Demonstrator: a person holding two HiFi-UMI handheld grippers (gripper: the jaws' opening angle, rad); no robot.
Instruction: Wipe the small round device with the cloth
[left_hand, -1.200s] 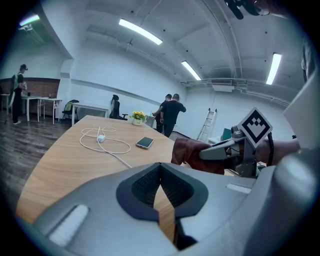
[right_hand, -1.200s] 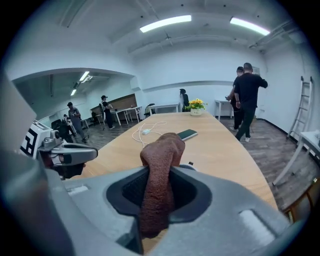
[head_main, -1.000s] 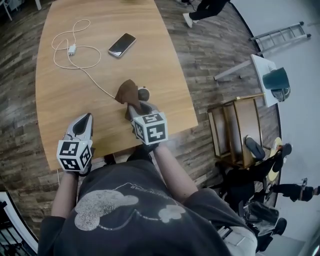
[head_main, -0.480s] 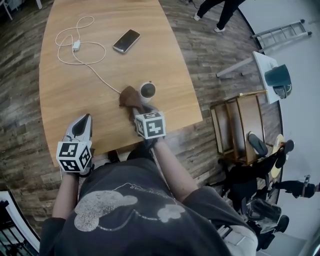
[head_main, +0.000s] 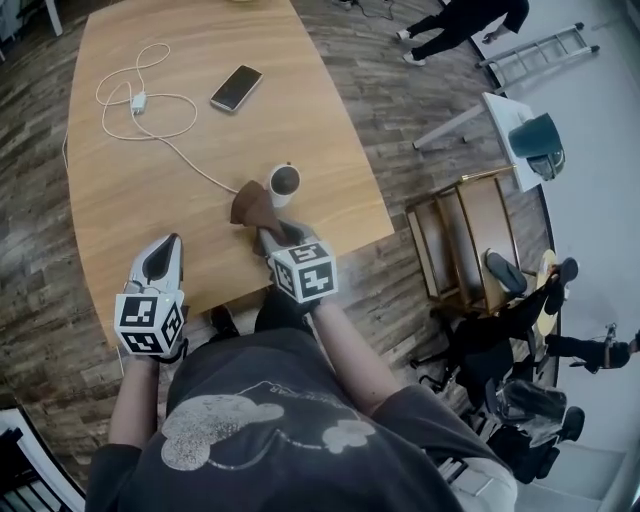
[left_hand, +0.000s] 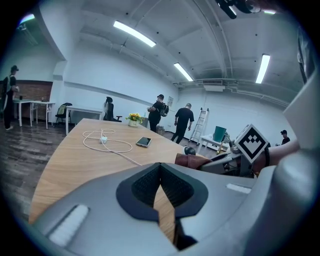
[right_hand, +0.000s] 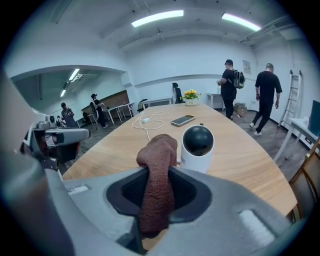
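Status on the wipe:

- Right tool (right_hand: 157, 192) is pinching the brown cloth (right_hand: 158, 165). The cloth is bunched between the pads and its free end sticks up and forward past the jaws.
- The small round device (right_hand: 198, 145) (white body, dark dome on top) stands upright on the tabletop (head_main: 320, 130) near the front right edge. The cloth end sits just beside its left flank. We can't confirm contact from either view.
- Head view agrees: cloth (head_main: 250, 205) is immediately left of and slightly nearer than the device (head_main: 283, 183), with the right tool (head_main: 268, 232) behind it.
- Left tool (left_hand: 161, 190) has its jaws pressed together with nothing between them. It's parked over the near left part of the tabletop, well apart from the device (head_main: 163, 252), and isn't bracing anything.
- The phone (head_main: 236, 88) and white cable (head_main: 150, 100) are at the far end, out of the way.

Our read is that grasp and approach are done and the wipe itself is the open item. No mark on the device shows how much of it is already covered. Dome and right side look untouched by the cloth at this instant.

Risk: the device is light-looking and unbraced, so a sideways push could slide it toward the edge.
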